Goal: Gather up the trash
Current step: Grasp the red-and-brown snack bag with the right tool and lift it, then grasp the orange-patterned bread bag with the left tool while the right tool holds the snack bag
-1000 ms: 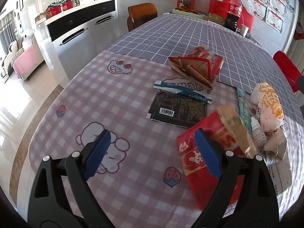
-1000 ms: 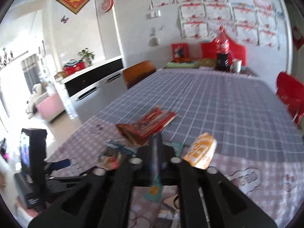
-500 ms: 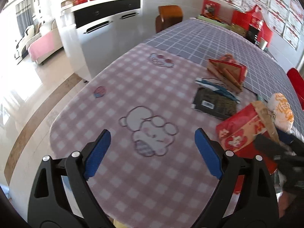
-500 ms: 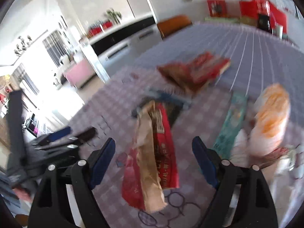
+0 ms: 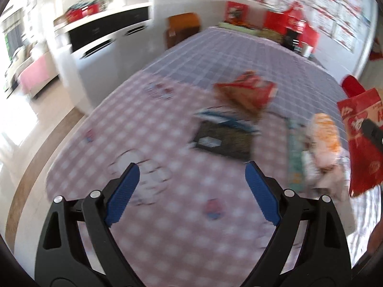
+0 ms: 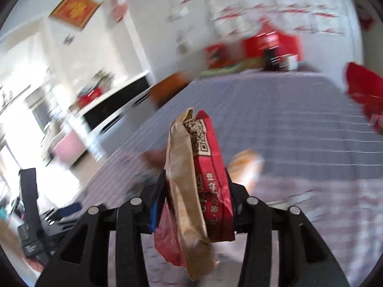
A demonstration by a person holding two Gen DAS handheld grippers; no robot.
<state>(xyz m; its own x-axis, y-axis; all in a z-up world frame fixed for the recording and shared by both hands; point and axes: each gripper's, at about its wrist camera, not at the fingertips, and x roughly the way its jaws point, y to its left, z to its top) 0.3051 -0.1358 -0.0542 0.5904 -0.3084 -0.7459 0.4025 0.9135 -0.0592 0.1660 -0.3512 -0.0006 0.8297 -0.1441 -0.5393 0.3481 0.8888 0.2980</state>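
Now, what I see from each wrist:
Right gripper [image 6: 195,191]: its jaws have just been closing and now clench the red and brown paper bag [image 6: 198,191], which stands upright between them, lifted off the table.
Left gripper [image 5: 191,192]: released, blue pads wide apart, nothing between them, hovering over the pink checked tablecloth [image 5: 167,227].
Only my left view shows: the trash on the cloth, a black wrapper [image 5: 223,141] with a blue one just behind it, a red folded carton [image 5: 246,93] farther off, an orange and white bag [image 5: 325,131] at right, a green strip beside it. The held bag also hangs at its far right edge [image 5: 361,143].
Only my right view shows: the bag's QR code, and the left gripper low at left [image 6: 69,209].
Blur: both views smear, so small items stay unclear.
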